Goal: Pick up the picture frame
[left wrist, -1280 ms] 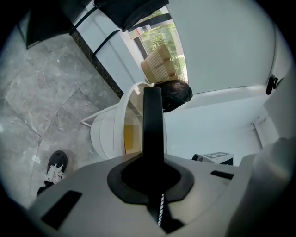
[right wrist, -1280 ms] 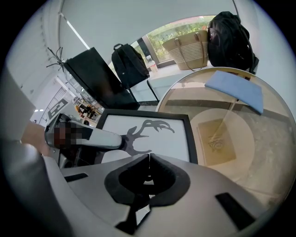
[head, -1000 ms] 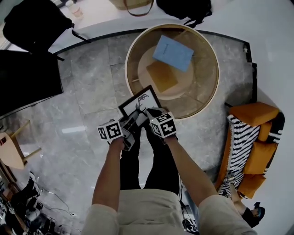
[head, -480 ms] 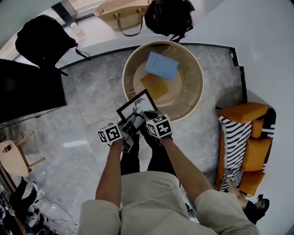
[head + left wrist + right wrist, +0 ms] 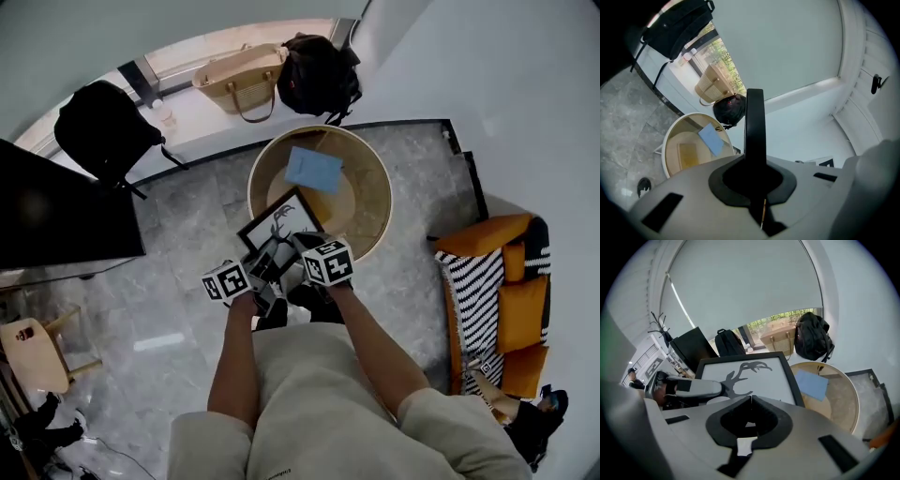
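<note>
The black picture frame [image 5: 279, 225] with a white print of a dark antler shape hangs in the air in front of the person, over the near edge of the round wooden table [image 5: 386, 187]. My left gripper [image 5: 259, 266] is shut on the frame's left edge, which shows edge-on as a black bar [image 5: 754, 122] between its jaws. My right gripper [image 5: 300, 244] is shut on the frame's lower edge, and the print [image 5: 750, 373] rises just beyond its jaws. In the right gripper view the left gripper [image 5: 710, 389] is at the frame's left side.
A blue book [image 5: 313, 170] and a tan book [image 5: 330, 208] lie on the table. Beyond it, a tan handbag [image 5: 239, 80] and black bags [image 5: 319, 70] sit by the window. A black screen [image 5: 56, 216] stands left, an orange striped chair [image 5: 492, 281] right, and a wooden stool [image 5: 33, 352] lower left.
Both grippers have risen together with the frame held between them. The table and floor now look smaller and farther below, and more of the room shows.
</note>
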`<state>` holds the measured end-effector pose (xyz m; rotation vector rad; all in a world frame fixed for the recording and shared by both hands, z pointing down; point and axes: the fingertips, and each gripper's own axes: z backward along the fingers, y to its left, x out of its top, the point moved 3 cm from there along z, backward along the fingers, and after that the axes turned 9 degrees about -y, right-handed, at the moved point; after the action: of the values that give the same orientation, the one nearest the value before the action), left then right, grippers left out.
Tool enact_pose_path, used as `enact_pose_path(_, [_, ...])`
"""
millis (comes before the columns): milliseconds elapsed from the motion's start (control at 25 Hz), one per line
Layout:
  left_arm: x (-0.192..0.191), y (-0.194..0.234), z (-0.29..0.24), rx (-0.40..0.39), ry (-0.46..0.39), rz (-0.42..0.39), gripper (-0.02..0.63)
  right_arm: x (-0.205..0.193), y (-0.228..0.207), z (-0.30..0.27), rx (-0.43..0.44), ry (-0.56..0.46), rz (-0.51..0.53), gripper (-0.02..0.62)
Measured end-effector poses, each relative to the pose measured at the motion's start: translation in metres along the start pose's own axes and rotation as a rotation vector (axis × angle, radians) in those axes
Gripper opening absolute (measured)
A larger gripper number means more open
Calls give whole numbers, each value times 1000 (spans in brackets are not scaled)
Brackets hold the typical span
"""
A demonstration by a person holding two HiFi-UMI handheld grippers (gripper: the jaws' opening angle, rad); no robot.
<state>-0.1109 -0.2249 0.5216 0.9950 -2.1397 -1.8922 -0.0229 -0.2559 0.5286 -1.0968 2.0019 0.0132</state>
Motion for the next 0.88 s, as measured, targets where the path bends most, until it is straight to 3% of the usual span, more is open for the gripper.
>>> enact_pose_path(160, [8,-22,-6,-48,86,-93,26,5,4,17,-35,-55,-41,34])
enact_pose_path(280, [8,-32,-5,-84,126,-120,26,7,7,30,-71,-114,-150,34])
enact_pose_path(360, [11,-36,-5,-97,118,-118,26,7,9,35,-70,-140,-203,34])
enact_pose_path(720, [29,-21,22,-48,16,-100,26,9,13,45,-51,-146,-207,34])
enact_pose_path(880, [34,-12,29,-31,-15,-74,26,12,28,36,-7,-150,-161,34])
